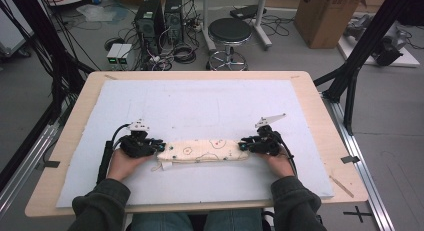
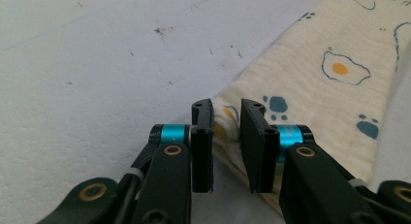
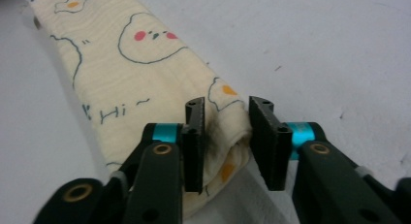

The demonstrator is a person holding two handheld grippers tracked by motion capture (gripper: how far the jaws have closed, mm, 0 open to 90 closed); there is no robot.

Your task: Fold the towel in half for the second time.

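A cream cloth (image 1: 205,151) printed with eggs, paw marks and bear faces lies folded into a long strip near the front of the white mat (image 1: 200,101). My left gripper (image 1: 159,146) is at the strip's left end, my right gripper (image 1: 244,145) at its right end. In the left gripper view the jaws (image 2: 227,112) stand narrow, with a corner of the cloth (image 2: 315,88) pinched between the pads. The right gripper view has the jaws (image 3: 225,110) closed on the bunched, folded end of the cloth (image 3: 145,73). A hand holds each gripper from below.
The white mat covers most of a wooden table (image 1: 75,116). Beyond the far edge, on the floor, are a black stool (image 1: 229,33), computer towers (image 1: 150,21), cables and a cardboard box (image 1: 327,16). Black frame posts (image 1: 360,51) stand at the right.
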